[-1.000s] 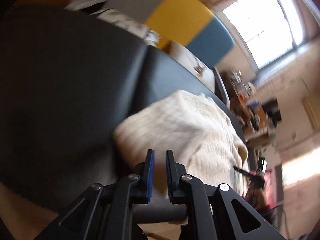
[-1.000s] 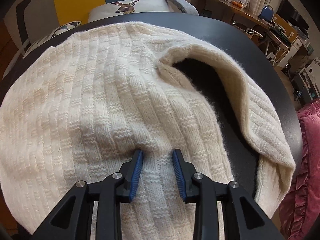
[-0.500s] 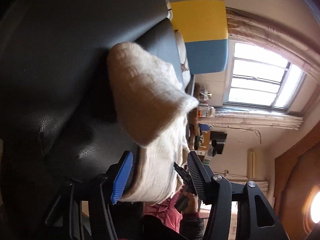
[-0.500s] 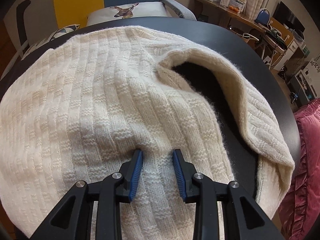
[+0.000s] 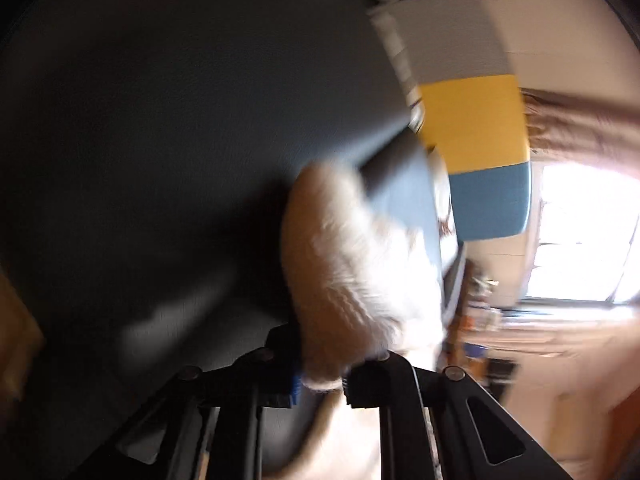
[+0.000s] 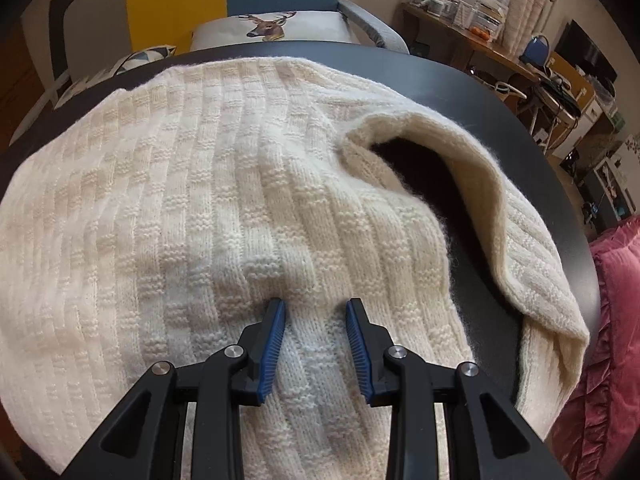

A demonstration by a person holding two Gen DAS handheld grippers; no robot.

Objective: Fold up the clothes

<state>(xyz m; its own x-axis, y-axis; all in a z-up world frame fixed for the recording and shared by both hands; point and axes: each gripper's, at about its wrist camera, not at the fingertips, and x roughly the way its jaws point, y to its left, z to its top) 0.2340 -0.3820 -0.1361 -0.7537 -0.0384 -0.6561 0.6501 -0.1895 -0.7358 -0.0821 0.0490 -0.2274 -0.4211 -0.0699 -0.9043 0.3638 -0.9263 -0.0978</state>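
Black tabletop (image 6: 500,92) carries the cream knit sweater (image 6: 200,200). Right tongs (image 6: 315,316) parted, tips pressed on its middle, sleeve lying right. Left tongs (image 5: 320,380) clenched on a sweater edge, so that hand leads; view blurred.

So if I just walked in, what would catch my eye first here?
Probably the big cream knitted sweater spread over the dark round table, with the right gripper pressing its open jaws into the knit. In the blurred left view, the left gripper has a bunch of the same sweater between its jaws. Behind the table sits a deer-print cushion.
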